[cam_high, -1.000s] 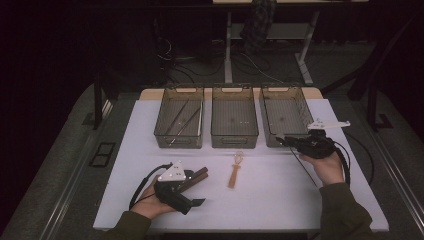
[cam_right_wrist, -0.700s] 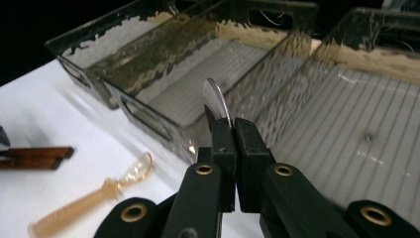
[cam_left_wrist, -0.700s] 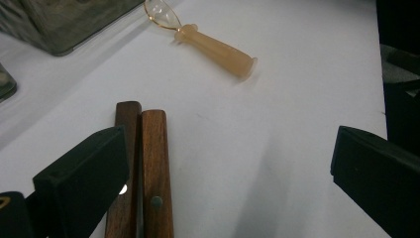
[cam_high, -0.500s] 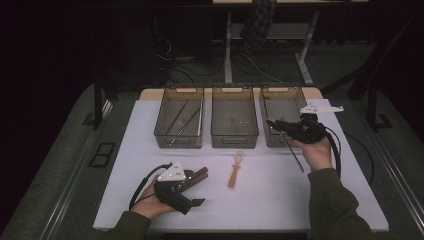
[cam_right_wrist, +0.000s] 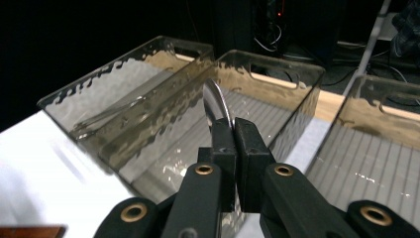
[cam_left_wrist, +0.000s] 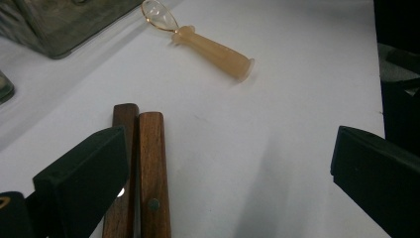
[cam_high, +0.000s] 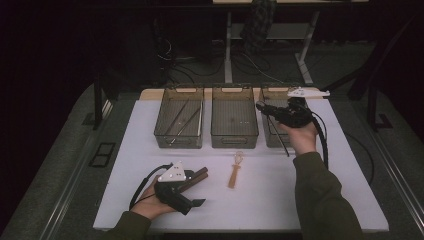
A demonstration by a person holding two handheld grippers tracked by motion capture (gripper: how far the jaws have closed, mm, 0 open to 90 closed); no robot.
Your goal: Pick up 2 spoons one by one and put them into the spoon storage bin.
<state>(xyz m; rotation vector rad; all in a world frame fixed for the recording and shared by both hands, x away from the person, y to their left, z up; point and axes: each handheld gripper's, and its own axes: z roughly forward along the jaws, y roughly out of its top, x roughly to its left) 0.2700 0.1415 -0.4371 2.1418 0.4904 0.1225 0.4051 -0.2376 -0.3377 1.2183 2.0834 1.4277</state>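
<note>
Lifted since a second ago: right gripper (cam_high: 261, 106), up from the white table (cam_high: 260, 205) and carried back and inward, now above the right-hand smoky translucent plastic bin (cam_high: 267, 140), close to its edge with the middle smoky bin (cam_high: 235, 144). No change on the left side.

High view: right jaws clamped on a slim metal utensil (cam_high: 281, 140), with its long dark shaft slanting down toward the table edge of the right-hand bin. Left smoky bin (cam_high: 179, 142) already holding a few long thin metal pieces. Left gripper (cam_high: 197, 189) resting low on the table beside a pair of brown wooden handles (cam_high: 196, 176). Peach translucent plastic scoop (cam_high: 234, 172) lying loose in front of the middle bin.

Left gripper view: left gripper (cam_left_wrist: 228, 163) spread wide, gripping nothing. Wooden handles (cam_left_wrist: 151, 163) side by side, just beside one jaw. Peach scoop (cam_left_wrist: 218, 52) farther off, well apart.

Right gripper view: right gripper (cam_right_wrist: 234, 124) pressed tight on the utensil (cam_right_wrist: 215, 101), with only its shiny rounded end poking out above. Middle bin (cam_right_wrist: 267, 62) straight ahead, left bin (cam_right_wrist: 124, 74) beyond, right-hand bin (cam_right_wrist: 391, 84) alongside.

Likely meaning: pick-up done, sorting under way (destination bin not yet certain). Wooden handles and scoop not yet sorted.
</note>
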